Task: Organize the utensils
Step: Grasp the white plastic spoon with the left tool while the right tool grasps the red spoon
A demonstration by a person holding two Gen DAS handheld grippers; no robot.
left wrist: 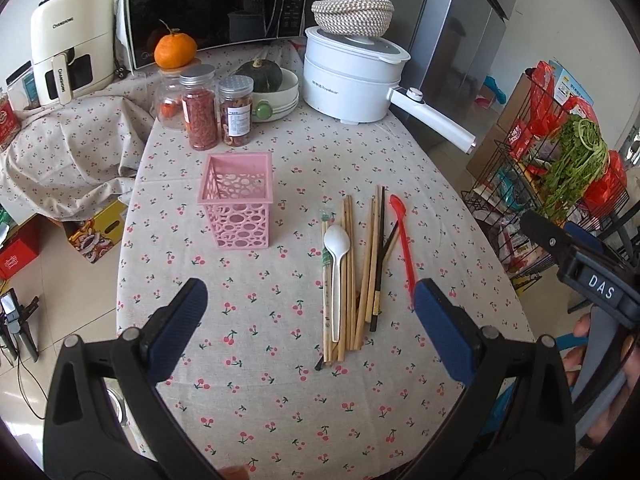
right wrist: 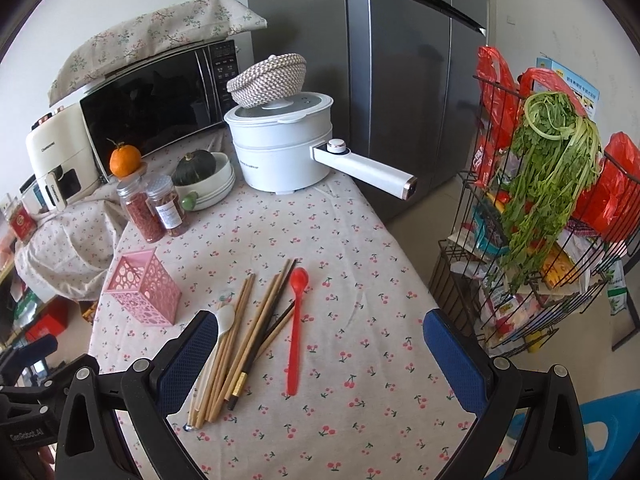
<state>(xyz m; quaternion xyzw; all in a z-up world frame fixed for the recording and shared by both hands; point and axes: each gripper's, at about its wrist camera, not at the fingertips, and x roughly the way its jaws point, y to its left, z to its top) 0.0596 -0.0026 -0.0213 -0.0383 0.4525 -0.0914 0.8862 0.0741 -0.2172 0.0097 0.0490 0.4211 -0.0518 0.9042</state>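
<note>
An empty pink perforated utensil holder (left wrist: 238, 200) (right wrist: 142, 290) stands upright on the cherry-print tablecloth (left wrist: 256, 380). To its right lie several wooden and dark chopsticks (left wrist: 366, 268) (right wrist: 248, 340), a white plastic spoon (left wrist: 337, 264) (right wrist: 224, 320) and a red plastic spoon (left wrist: 404, 240) (right wrist: 296, 328). My left gripper (left wrist: 310, 324) hovers open above the table's near part, short of the pile. My right gripper (right wrist: 320, 356) is open too, its fingers straddling the utensils from above. The right gripper's body (left wrist: 584, 272), held by a hand, shows at the right edge of the left wrist view.
At the table's back stand jars (left wrist: 202, 112), a mandarin (left wrist: 176, 50), a squash in a bowl (left wrist: 276, 92), a white electric pot (left wrist: 352, 80) with a long handle, a microwave (left wrist: 208, 4). A wire rack (right wrist: 540, 240) with greens and bags stands right of the table, beside a grey fridge (right wrist: 400, 60).
</note>
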